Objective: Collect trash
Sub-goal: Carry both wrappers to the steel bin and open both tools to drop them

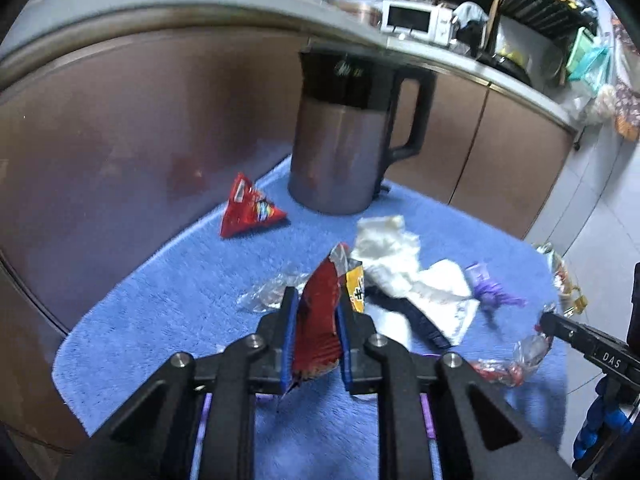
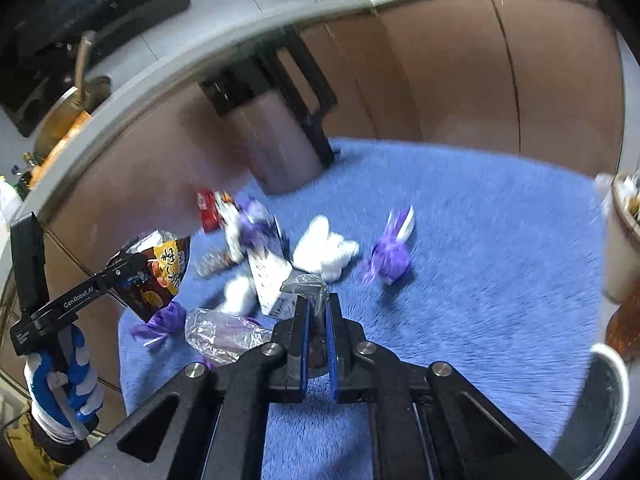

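Both hands at work over the blue mat [image 1: 160, 300]: the left hand-held gripper [image 1: 318, 312] clamps a light, crinkly red snack wrapper [image 1: 318, 320] flat between its pads; the right hand-held gripper [image 2: 318, 320], closed, pinches thin silvery film [image 2: 306, 286]. Loose wrappers lie just ahead.

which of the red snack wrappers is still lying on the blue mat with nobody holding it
The small red packet left of the grey jug; the other red wrapper is clamped in the left gripper.
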`<act>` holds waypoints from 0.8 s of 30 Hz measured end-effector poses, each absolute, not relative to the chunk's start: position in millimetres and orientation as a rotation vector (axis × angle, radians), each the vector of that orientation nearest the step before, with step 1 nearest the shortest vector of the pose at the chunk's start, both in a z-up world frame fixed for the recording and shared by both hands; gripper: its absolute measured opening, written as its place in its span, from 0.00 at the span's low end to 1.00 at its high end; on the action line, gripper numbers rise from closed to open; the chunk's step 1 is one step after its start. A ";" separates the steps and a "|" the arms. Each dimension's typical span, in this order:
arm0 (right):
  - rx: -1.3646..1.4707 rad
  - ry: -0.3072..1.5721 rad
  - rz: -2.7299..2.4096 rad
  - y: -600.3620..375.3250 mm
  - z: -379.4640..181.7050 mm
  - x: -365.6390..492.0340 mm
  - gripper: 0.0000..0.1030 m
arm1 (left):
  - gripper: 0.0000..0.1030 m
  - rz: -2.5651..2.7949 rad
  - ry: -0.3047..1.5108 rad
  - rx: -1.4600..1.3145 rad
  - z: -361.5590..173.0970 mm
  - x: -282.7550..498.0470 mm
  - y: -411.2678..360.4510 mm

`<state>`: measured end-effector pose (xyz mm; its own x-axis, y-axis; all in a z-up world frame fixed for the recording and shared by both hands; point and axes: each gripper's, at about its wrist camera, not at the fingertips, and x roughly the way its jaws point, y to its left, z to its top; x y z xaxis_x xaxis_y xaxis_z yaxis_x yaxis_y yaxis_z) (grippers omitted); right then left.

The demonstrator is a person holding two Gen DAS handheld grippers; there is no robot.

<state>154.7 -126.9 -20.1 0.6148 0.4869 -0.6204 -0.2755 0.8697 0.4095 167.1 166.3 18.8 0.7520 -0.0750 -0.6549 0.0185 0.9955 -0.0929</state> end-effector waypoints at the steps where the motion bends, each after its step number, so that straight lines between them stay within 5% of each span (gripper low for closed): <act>1: 0.286 0.778 0.443 -132.7 -13.3 148.5 0.07 | 0.16 -0.062 0.707 -0.079 24.6 162.6 162.0; 12: 0.224 0.668 0.120 -266.2 21.0 58.7 0.07 | 0.16 -0.413 0.734 -0.030 42.9 124.0 10.2; 24: 0.159 0.841 -0.199 -372.4 -69.4 45.1 0.09 | 0.18 -0.676 0.853 0.160 -11.6 123.2 -210.1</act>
